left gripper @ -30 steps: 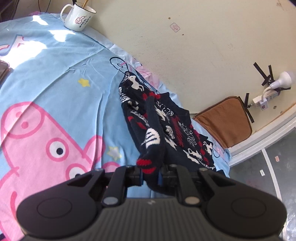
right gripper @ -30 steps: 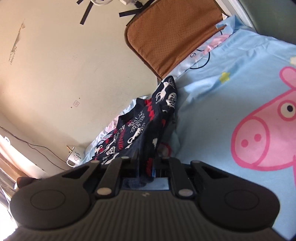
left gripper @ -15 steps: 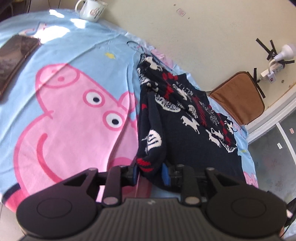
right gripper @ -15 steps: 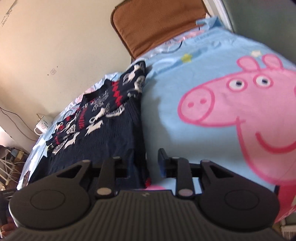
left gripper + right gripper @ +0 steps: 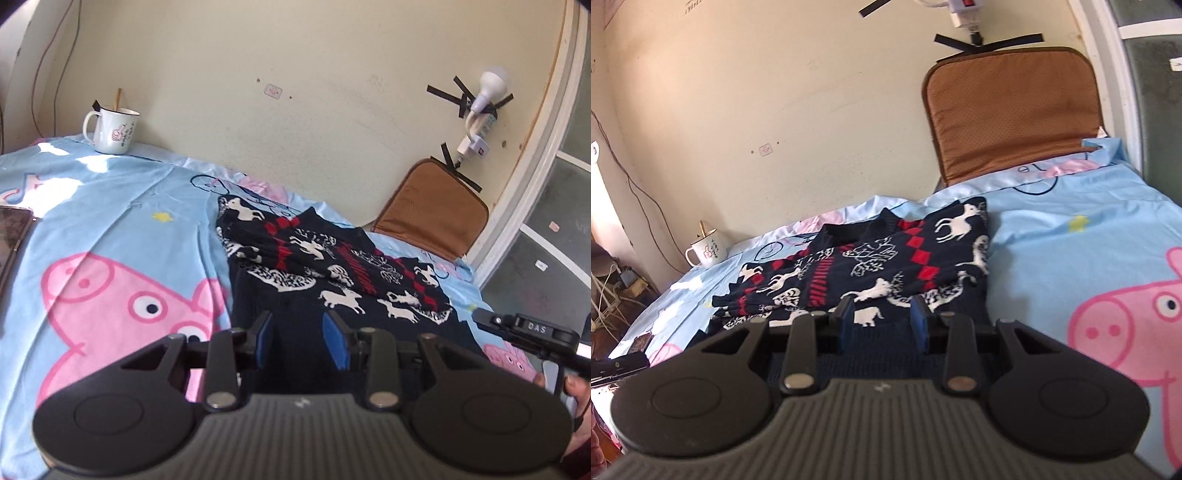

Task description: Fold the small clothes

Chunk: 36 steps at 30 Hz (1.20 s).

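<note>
The left gripper (image 5: 298, 341) has let go and its fingers are wide now. The dark sweater (image 5: 332, 280) lies flat on the blue sheet (image 5: 110, 221). The right gripper (image 5: 882, 325) is wide too, so this fold looks done.

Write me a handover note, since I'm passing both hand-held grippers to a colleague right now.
Left hand-held gripper: open, holding nothing, poised at the sweater's near edge.
Right hand-held gripper: open, empty, also at the near edge.
Navy patterned sweater: laid on the blue cartoon sheet near the wall, sleeves folded inward over the body.
Done: laid out, sleeves in.
Left: probably fold the hem up toward the collar, then smooth.
</note>
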Available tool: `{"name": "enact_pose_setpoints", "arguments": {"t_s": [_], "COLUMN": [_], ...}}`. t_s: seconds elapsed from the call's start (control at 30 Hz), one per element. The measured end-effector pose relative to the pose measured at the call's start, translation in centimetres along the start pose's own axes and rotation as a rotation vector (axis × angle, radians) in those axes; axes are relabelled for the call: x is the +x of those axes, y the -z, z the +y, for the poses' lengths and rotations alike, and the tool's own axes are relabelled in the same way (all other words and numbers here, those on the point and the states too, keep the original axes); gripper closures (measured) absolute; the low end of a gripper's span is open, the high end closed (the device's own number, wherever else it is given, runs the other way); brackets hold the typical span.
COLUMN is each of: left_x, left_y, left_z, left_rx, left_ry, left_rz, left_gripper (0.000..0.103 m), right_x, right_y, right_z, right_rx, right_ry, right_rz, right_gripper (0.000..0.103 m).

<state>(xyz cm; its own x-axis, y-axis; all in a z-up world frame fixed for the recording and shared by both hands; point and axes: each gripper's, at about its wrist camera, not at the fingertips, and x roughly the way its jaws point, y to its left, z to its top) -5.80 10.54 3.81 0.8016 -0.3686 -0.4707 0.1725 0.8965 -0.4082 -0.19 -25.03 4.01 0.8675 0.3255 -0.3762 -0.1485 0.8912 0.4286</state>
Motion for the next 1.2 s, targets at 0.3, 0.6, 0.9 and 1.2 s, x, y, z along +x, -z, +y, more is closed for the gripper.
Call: {"name": "enact_pose_setpoints", "arguments": {"t_s": [0.3, 0.6, 0.9, 1.2], "left_x": [3.4, 5.2, 26.0, 35.4], "left_y": [-0.3, -11.6, -16.8, -14.8], "left_z": [1.4, -0.3, -3.9, -4.8], "left_rx": [0.029, 0.245, 0.321, 0.299], "left_ry": [-0.003, -0.024, -0.086, -0.151], "left_rz": [0.144, -0.010, 0.217, 0.367], "left_gripper": [0.077, 0.069, 0.044, 0.093], "right_x": [4.4, 4.8, 20.3, 31.3], "right_y": [1.2, -7.3, -14.3, -12.1], "right_z": [-1.4, -3.1, -4.5, -3.6], "right_rx": [0.083, 0.055, -0.021, -0.015], "right_ry": [-0.019, -0.069, -0.142, -0.164], "right_rz": [0.165, 0.063, 0.232, 0.457], "right_gripper": [0.063, 0.061, 0.045, 0.070]}}
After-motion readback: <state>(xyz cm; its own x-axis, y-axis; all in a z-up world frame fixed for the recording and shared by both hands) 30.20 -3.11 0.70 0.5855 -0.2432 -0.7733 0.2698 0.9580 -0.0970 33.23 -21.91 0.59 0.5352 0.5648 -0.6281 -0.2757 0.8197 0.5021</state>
